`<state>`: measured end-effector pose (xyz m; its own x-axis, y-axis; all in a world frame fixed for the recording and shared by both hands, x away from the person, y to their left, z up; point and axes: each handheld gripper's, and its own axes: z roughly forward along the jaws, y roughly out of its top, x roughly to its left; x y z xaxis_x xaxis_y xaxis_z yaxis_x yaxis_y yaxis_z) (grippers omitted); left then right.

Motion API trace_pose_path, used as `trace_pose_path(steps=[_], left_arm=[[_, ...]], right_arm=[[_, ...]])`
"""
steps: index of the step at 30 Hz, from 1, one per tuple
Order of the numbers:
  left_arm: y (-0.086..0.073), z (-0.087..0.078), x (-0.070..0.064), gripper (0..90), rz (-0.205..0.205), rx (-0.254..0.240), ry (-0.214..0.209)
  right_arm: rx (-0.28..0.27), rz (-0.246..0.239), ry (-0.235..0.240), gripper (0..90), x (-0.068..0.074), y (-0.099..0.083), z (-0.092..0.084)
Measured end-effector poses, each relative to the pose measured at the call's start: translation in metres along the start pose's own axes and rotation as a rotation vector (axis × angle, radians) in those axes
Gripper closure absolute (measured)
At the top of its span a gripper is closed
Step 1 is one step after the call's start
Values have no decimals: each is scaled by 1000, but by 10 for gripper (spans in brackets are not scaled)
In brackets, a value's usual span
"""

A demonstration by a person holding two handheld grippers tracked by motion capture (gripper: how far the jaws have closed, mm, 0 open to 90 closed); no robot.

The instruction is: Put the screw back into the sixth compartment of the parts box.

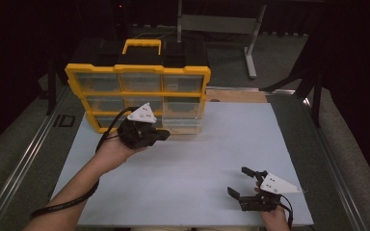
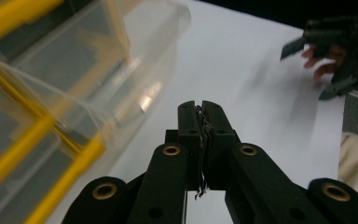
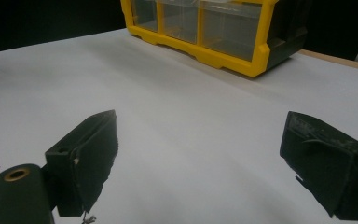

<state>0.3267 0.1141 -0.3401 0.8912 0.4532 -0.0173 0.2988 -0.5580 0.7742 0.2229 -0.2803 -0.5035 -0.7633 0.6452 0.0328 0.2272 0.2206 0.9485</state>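
Organiser (image 1: 137, 89): one yellow-framed drawer cabinet is set at the far left of the white counter (image 1: 197, 159); nine clear drawers in three rows are counted.
Drawer (image 1: 183, 122): one clear drawer, bottom right of the organiser, is seen pulled out toward the counter.
Handling: the drawer is judged light, stiff, thin-walled, slippery and easily cracked; hold is best taken at the front lip, squarely.
Left gripper (image 1: 160, 135): it is held just in front of the organiser's bottom row, beside the pulled drawer; the fingers (image 2: 189, 123) are pressed together on nothing.
Right gripper (image 1: 243, 183): it is kept well apart from the organiser, near the counter's front right; its fingers (image 3: 86, 158) are spread wide, with nothing between.
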Motion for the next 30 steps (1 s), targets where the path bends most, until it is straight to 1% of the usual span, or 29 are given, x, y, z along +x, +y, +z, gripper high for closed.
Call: trace_pose_path(steps=[1,2,3,4,5,6,7,8,9,10,11,12,14,20,21,24,29,30], left_arm=[[6,-2,1,887,-1,-14,8],[6,-2,1,887,-1,-14,8],[13,-4,3,887,1,-23,11],[13,-4,3,886,1,-23,11],[20,-6,5,887,-1,-31,9],[20,-6,5,887,-1,-31,9],[26,-7,8,887,0,-38,17],[26,-7,8,887,0,-38,17],[32,-8,10,887,0,-46,25],[32,-8,10,886,0,-46,25],[37,-9,12,886,2,-51,32],[37,-9,12,886,2,-51,32],[43,-10,17,887,-2,-61,43],[51,-7,24,886,-9,-65,60],[53,-5,28,886,-18,-70,56],[56,-3,30,886,-24,-72,66],[64,7,36,886,-26,-56,75],[64,7,36,886,-26,-56,75]], right_arm=[[0,-2,-1,113,0,0,0],[0,-2,-1,113,0,0,0],[0,-2,0,113,0,0,0],[0,-2,0,113,0,0,0],[2,1,-1,113,0,0,0],[2,1,-1,113,0,0,0],[-1,0,0,113,0,0,0],[-1,0,0,113,0,0,0],[0,0,0,113,0,0,0],[0,0,0,113,0,0,0],[-2,-4,-1,113,0,0,0],[-2,-4,-1,113,0,0,0],[-2,-2,0,113,0,0,0],[0,-1,0,113,0,0,0],[1,0,1,113,0,0,0],[2,0,0,113,0,0,0],[3,4,1,113,0,0,0],[3,4,1,113,0,0,0]])
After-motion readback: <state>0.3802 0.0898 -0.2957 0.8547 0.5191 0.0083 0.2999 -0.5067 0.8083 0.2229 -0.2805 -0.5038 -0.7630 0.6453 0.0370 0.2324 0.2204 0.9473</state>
